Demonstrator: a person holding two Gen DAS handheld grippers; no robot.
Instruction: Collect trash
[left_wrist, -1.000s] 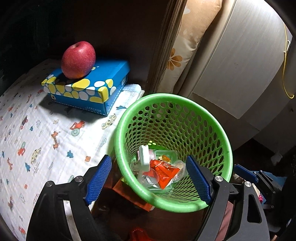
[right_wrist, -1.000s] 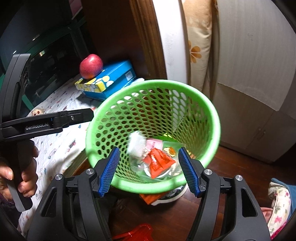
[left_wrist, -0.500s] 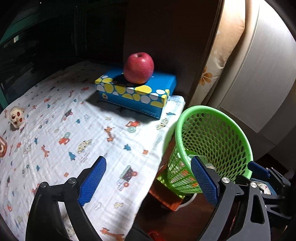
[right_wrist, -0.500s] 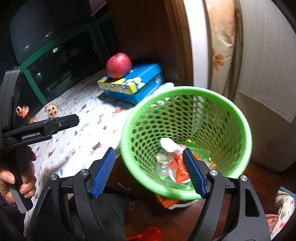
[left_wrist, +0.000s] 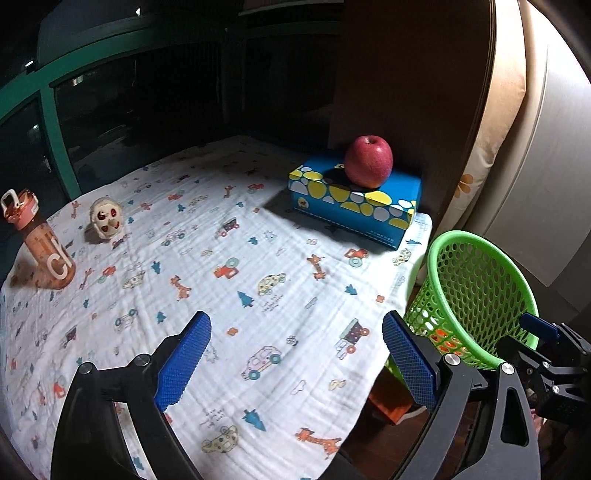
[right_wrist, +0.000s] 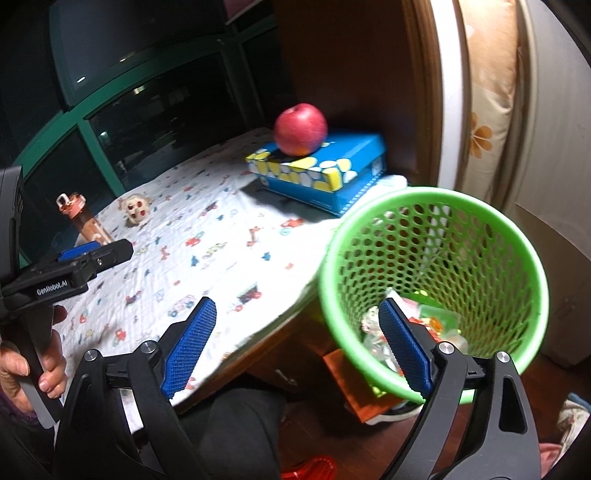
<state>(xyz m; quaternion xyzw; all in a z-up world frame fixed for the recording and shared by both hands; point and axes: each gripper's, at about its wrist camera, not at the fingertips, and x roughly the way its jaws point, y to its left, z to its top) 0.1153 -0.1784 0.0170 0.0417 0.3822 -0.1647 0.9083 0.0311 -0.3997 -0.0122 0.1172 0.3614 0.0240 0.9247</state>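
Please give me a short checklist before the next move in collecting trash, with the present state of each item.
1. Left gripper empty, jaws wide: ok.
2. Right gripper empty, jaws opening, nothing between them: ok.
3. Green basket upright beside the table, wrappers inside: ok.
4. Loose trash left on the printed cloth: cannot tell; only the apple on the blue box, the bottle and the small toy show.
5. Apple steady on the box: ok.
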